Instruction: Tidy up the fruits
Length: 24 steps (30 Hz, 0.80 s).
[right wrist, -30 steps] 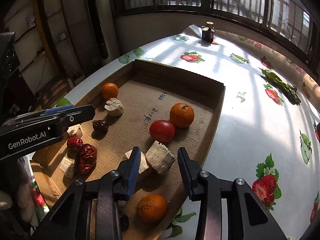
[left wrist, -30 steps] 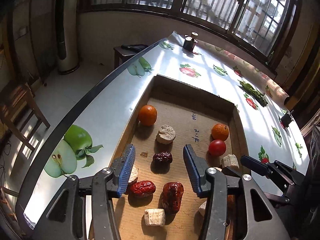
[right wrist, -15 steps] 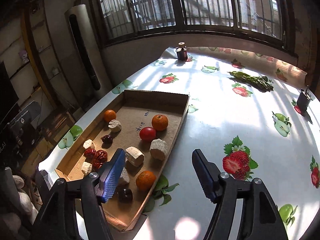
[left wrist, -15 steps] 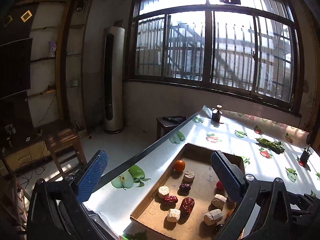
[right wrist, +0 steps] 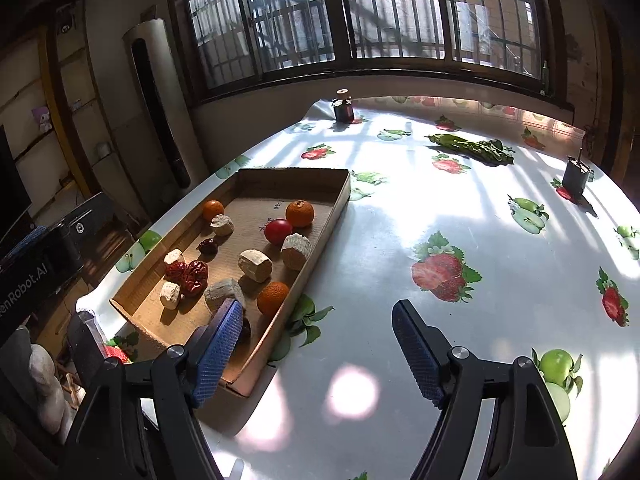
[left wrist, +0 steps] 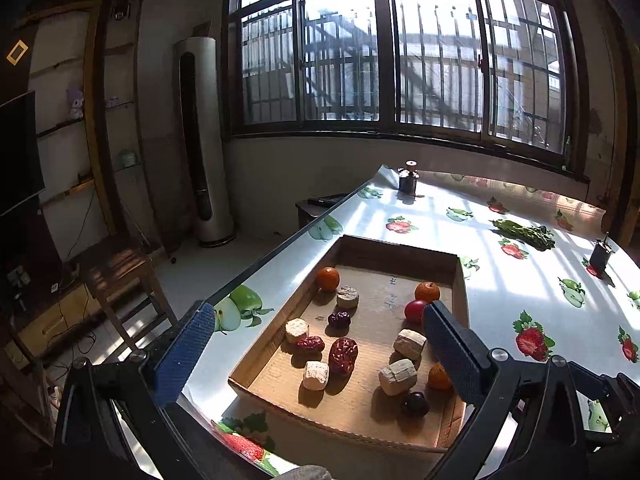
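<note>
The right tongs' blue pad (right wrist: pixel 218 350) hides most of a dark fruit (right wrist: pixel 245 330) in the cardboard tray (right wrist: pixel 320 232).

Wide barred window (left wrist: pixel 396 56) spans the far wall, dark frame; strong sun through it, bar shadows striping the counter (right wrist: pixel 460 216) and its fruit-print cloth. Tall white standing air conditioner (left wrist: pixel 204 140) in the corner left of the window. Wall shelves (left wrist: pixel 64 120) at left, a small plush toy (left wrist: pixel 75 102) on one. Wooden chair (left wrist: pixel 120 276) on the pale floor (left wrist: pixel 208 264) beside the counter's left edge. Low dark side table (left wrist: pixel 320 206) under the window wall.
</note>
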Each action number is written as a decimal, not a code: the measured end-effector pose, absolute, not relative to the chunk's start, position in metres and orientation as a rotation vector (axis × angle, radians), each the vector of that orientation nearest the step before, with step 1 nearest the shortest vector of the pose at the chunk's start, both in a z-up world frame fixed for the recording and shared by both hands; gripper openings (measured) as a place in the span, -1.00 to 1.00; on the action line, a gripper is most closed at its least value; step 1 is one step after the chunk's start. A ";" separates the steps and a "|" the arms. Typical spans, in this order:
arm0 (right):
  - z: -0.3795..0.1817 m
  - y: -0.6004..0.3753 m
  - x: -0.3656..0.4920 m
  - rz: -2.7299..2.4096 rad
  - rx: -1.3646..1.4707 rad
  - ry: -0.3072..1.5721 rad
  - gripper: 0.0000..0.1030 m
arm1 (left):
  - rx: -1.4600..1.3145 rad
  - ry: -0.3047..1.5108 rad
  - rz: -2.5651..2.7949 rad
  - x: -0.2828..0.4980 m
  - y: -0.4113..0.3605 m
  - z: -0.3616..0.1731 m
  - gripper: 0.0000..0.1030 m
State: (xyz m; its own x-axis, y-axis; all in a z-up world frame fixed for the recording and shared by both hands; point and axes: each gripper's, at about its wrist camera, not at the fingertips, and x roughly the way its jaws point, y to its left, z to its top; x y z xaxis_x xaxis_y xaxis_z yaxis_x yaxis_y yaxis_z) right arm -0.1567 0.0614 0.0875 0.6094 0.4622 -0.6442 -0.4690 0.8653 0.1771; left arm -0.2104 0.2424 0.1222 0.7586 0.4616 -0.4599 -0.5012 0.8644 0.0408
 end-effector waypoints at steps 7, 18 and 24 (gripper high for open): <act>0.083 0.060 -0.159 0.535 -0.008 0.747 0.64 | -0.074 0.508 0.485 -0.206 0.234 0.116 1.00; 0.076 0.067 -0.158 0.528 -0.031 0.761 0.68 | -0.121 0.588 0.442 -0.194 0.243 0.097 1.00; 0.071 0.075 -0.156 0.532 -0.053 0.775 0.68 | -0.133 0.612 0.423 -0.188 0.247 0.091 1.00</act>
